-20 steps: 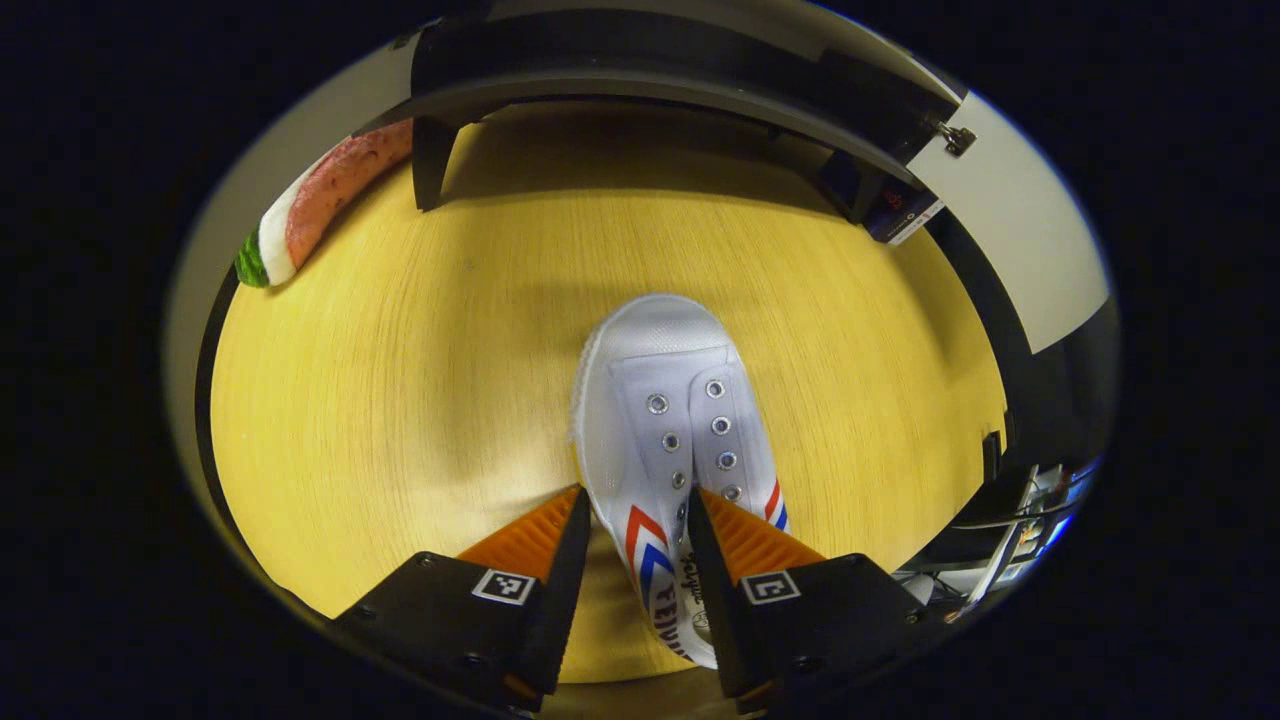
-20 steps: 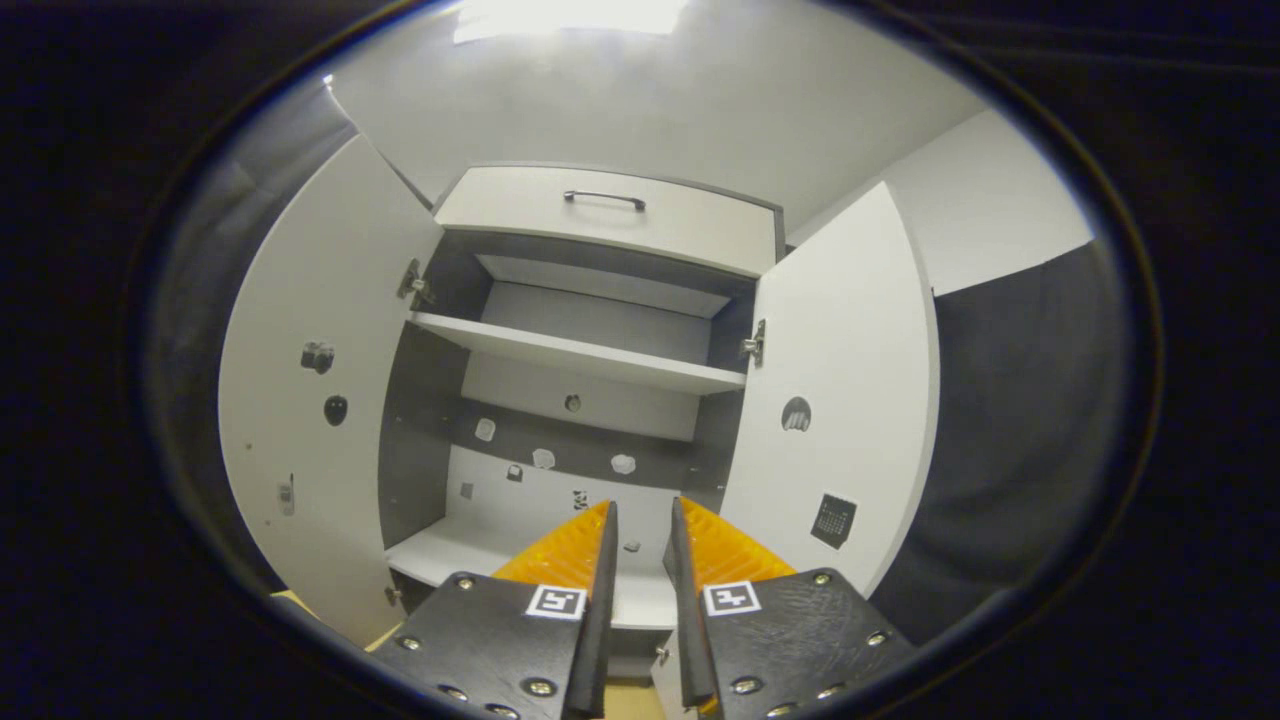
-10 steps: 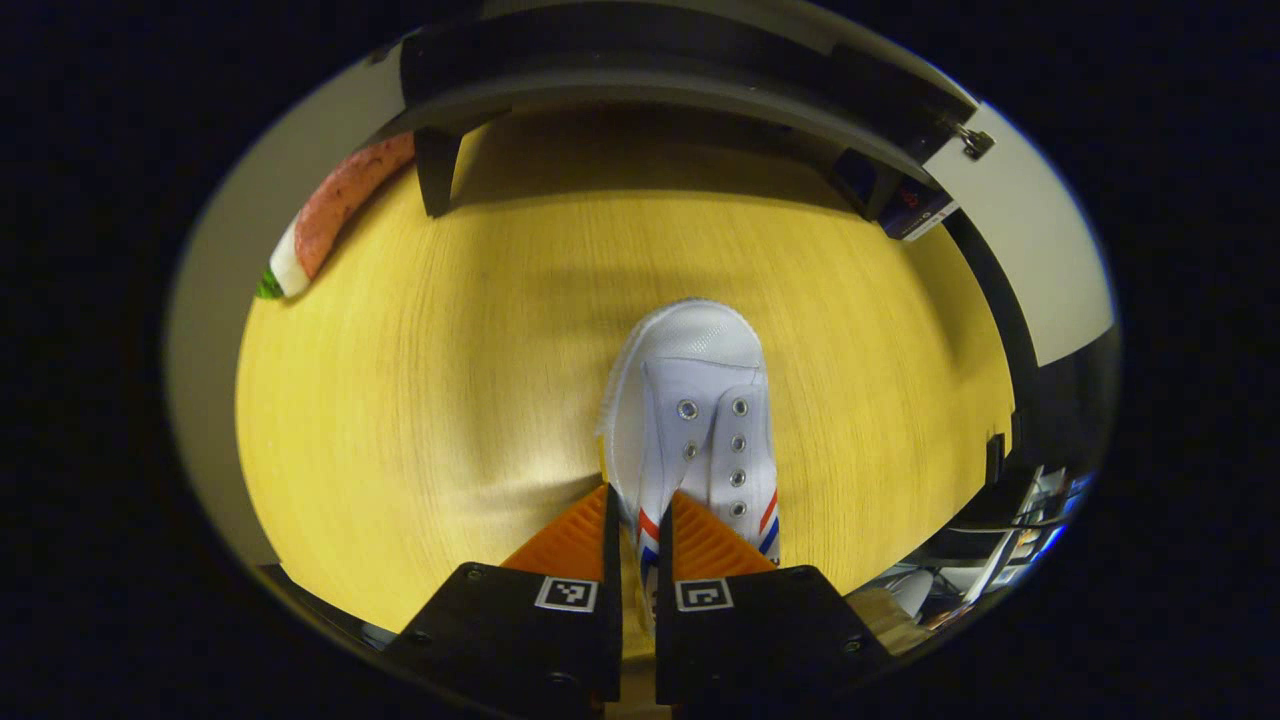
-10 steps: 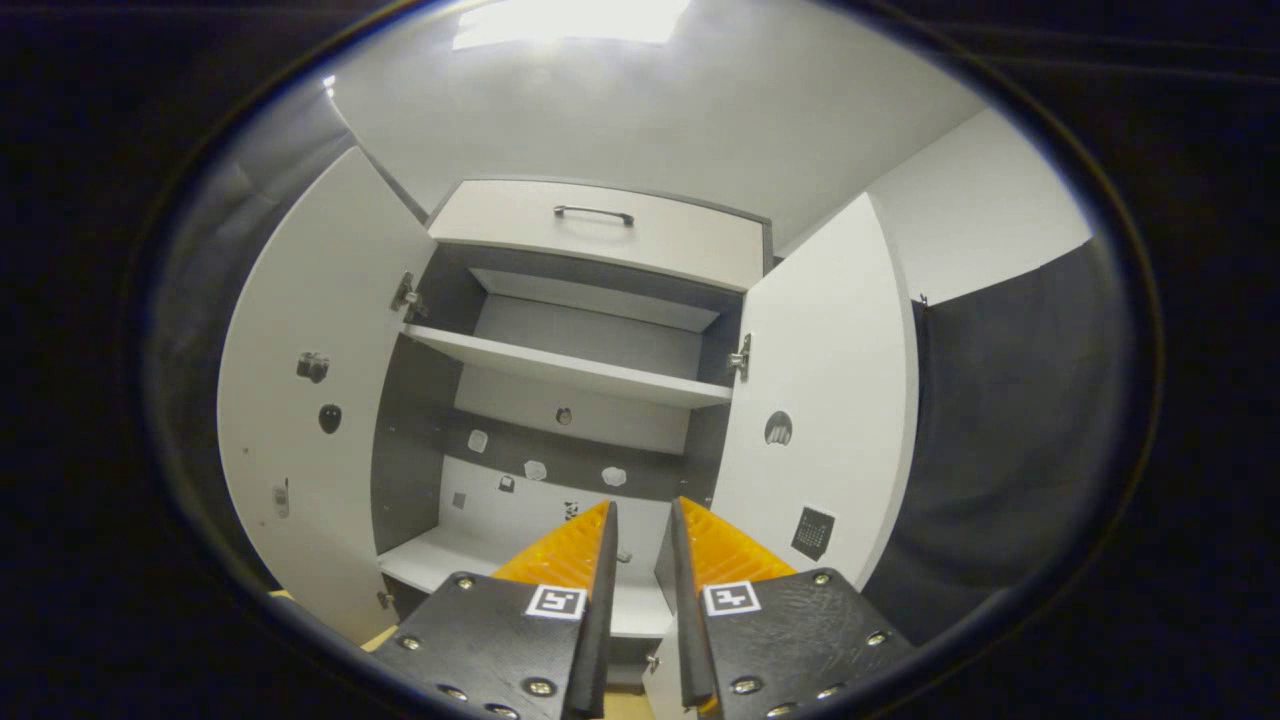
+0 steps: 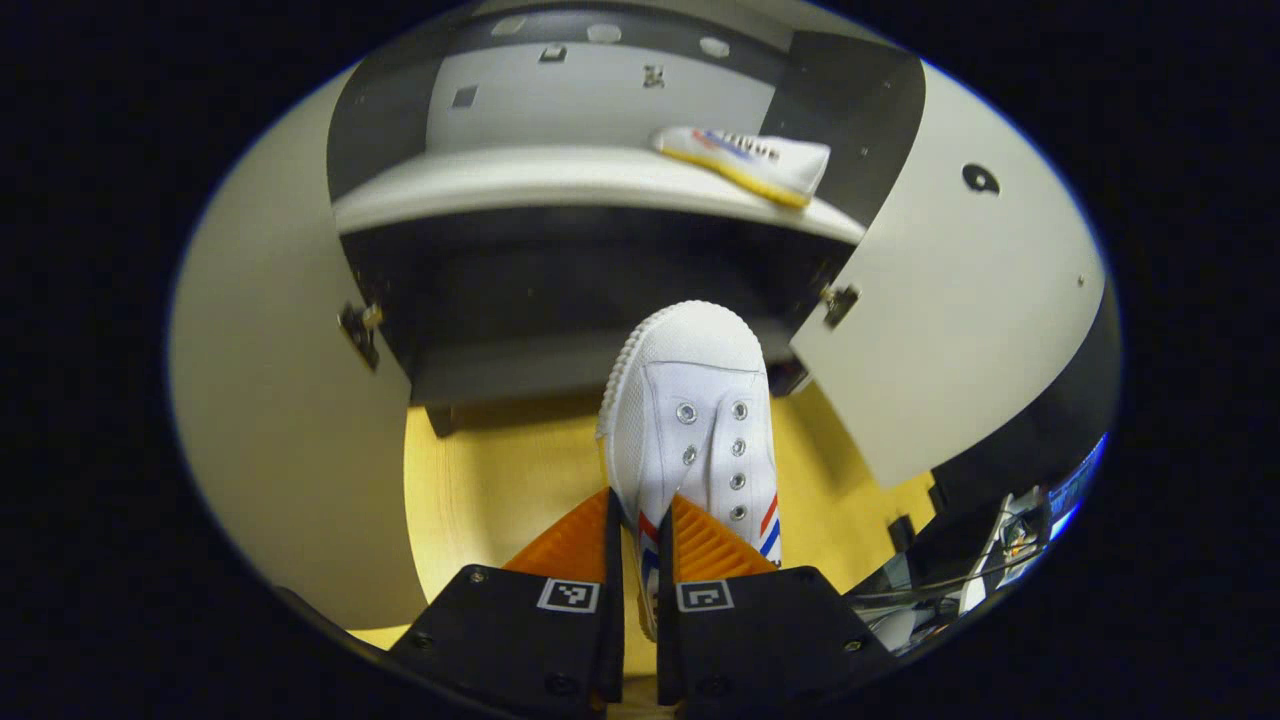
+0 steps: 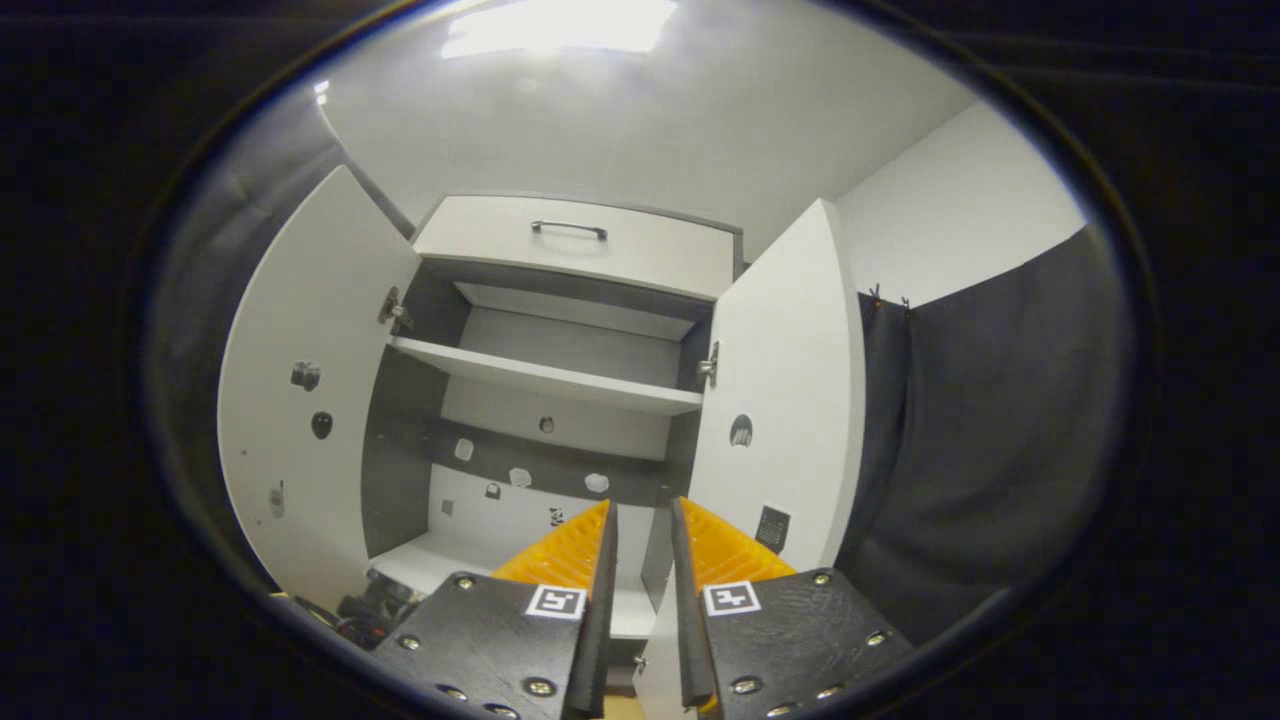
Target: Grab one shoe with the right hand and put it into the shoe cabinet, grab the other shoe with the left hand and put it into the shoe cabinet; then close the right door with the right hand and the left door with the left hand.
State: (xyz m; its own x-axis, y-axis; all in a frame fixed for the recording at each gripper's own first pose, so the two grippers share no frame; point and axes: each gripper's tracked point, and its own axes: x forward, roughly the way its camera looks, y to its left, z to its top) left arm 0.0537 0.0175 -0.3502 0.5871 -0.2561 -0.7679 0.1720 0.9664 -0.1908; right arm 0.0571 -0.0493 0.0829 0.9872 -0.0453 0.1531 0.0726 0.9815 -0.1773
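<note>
A white canvas shoe with red and blue stripes hangs above the wooden floor, toe toward the cabinet, and my left gripper is shut on its heel-side edge. The other white shoe lies on the cabinet's lower shelf, at its right end. Both cabinet doors stand open: the left door and the right door. In the right gripper view my right gripper is shut with nothing in it, held in front of the open cabinet, near its right door.
The wooden floor runs up to the cabinet's dark base. Cluttered equipment sits low on the right. Above the cabinet's upper shelf is a drawer with a metal handle. Black cloth hangs to the right.
My left gripper shut on the shoe, then lifted it off the floor and tipped up toward the cabinet's lower shelf. The right gripper drifted slightly, still shut and empty.
</note>
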